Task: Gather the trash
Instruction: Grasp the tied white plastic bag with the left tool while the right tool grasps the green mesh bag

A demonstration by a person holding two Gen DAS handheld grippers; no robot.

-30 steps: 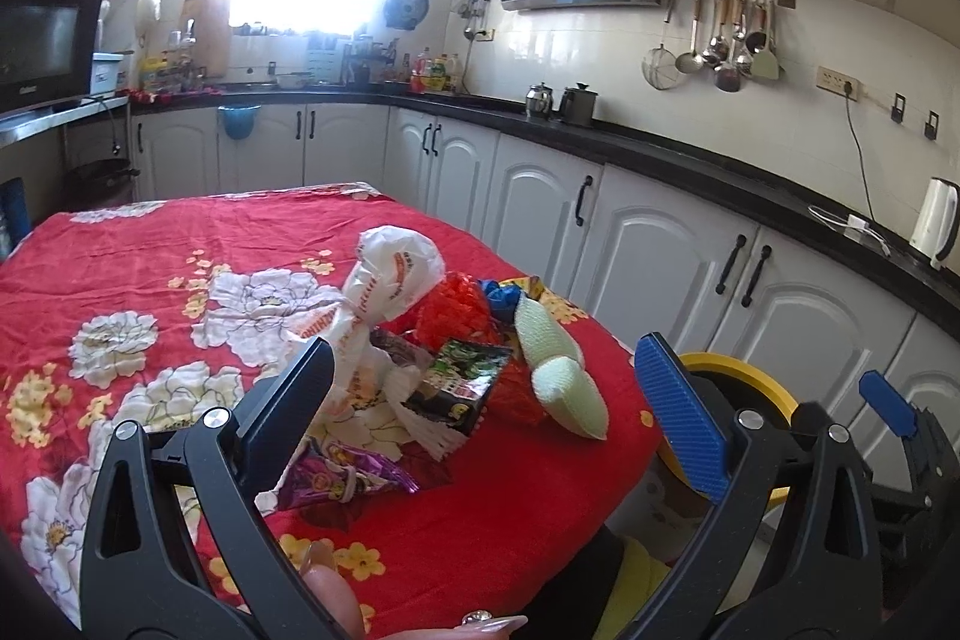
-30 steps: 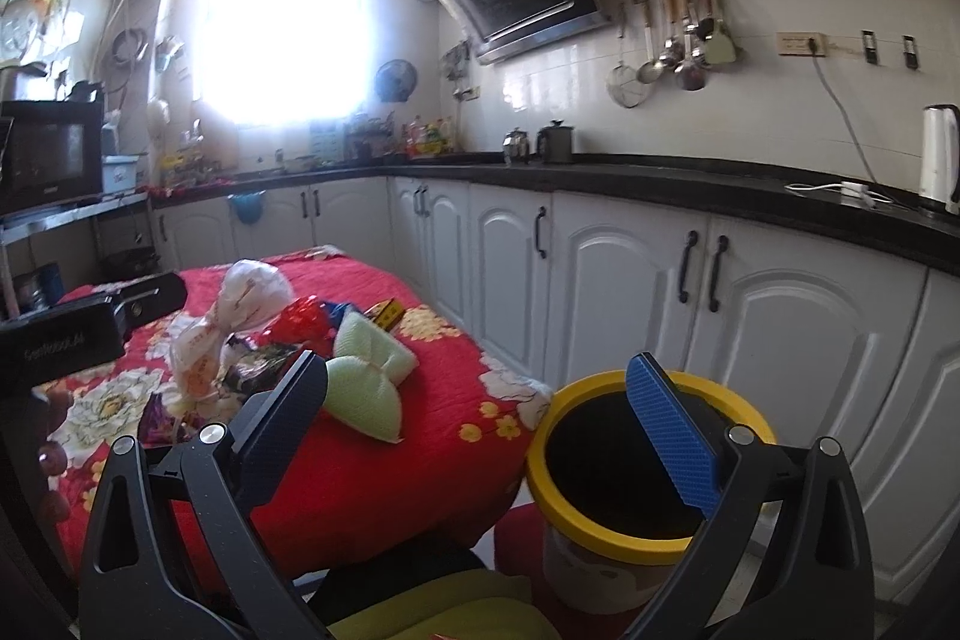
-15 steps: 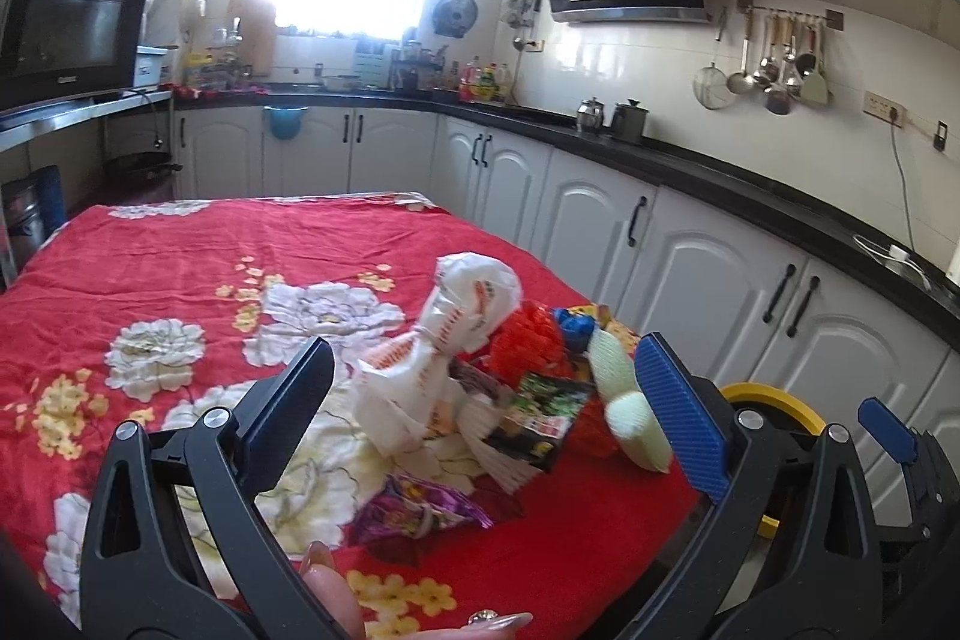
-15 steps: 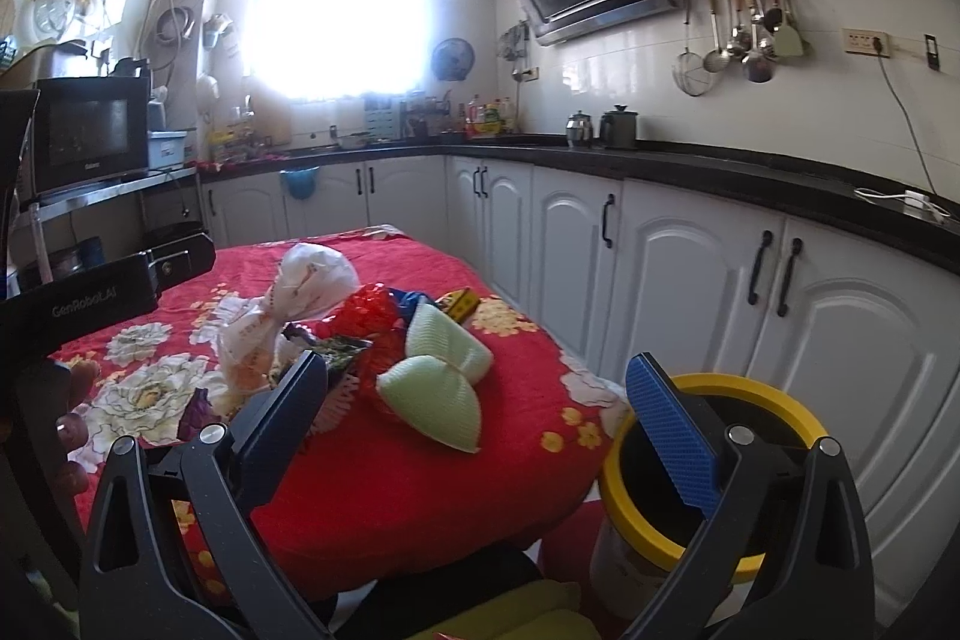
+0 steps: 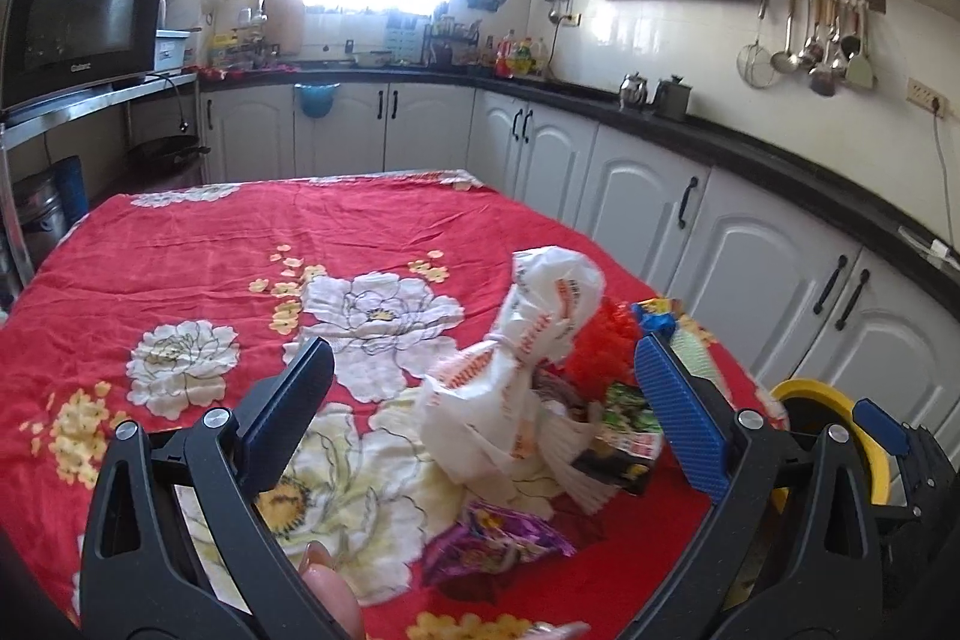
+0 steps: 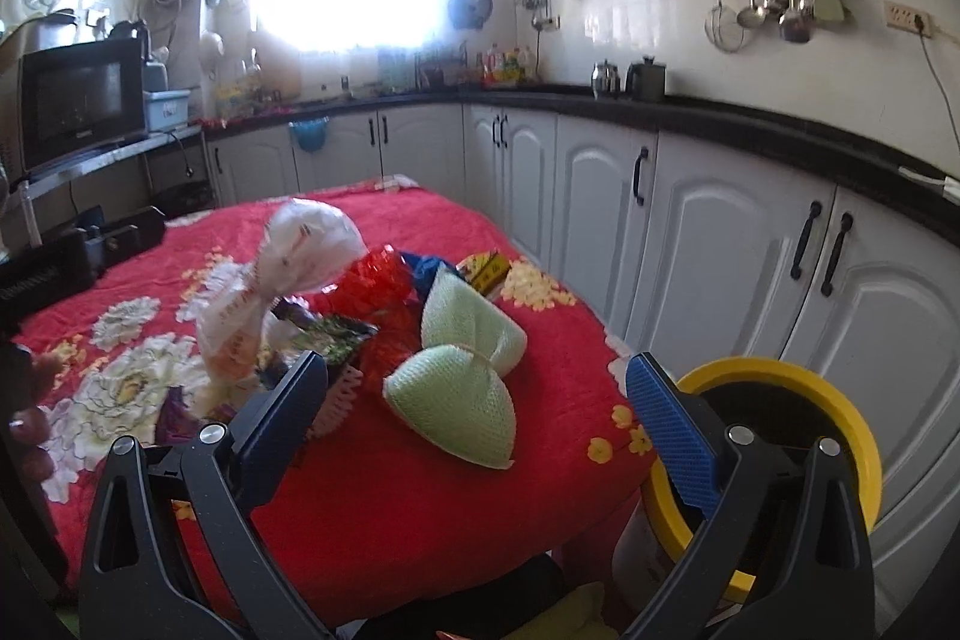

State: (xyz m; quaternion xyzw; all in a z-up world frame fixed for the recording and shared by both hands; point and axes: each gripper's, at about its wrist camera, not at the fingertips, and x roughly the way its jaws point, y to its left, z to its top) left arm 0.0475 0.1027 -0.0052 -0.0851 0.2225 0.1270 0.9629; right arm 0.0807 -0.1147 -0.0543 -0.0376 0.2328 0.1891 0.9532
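Note:
A pile of trash lies on the red flowered tablecloth [image 5: 240,244]: a knotted white plastic bag [image 5: 528,334], a red net [image 5: 603,346], a black and green wrapper [image 5: 624,436] and a purple wrapper [image 5: 492,538]. A pale green tied mesh bundle [image 6: 468,370] lies nearest the table's right edge. My left gripper [image 5: 486,406] is open and empty, just short of the white bag. My right gripper [image 6: 480,406] is open and empty, in front of the green bundle. A yellow-rimmed bin [image 6: 792,436] stands on the floor beside the table.
White cabinets [image 6: 720,244] under a black counter run along the right and back. A microwave [image 5: 78,22] sits on a shelf at the left. The right gripper's tip [image 5: 882,430] shows at the left wrist view's right edge, over the bin [image 5: 816,406].
Both grippers have swung left toward the table. The trash pile now sits between each gripper's fingers, and the bin has slid to the right edge of both views.

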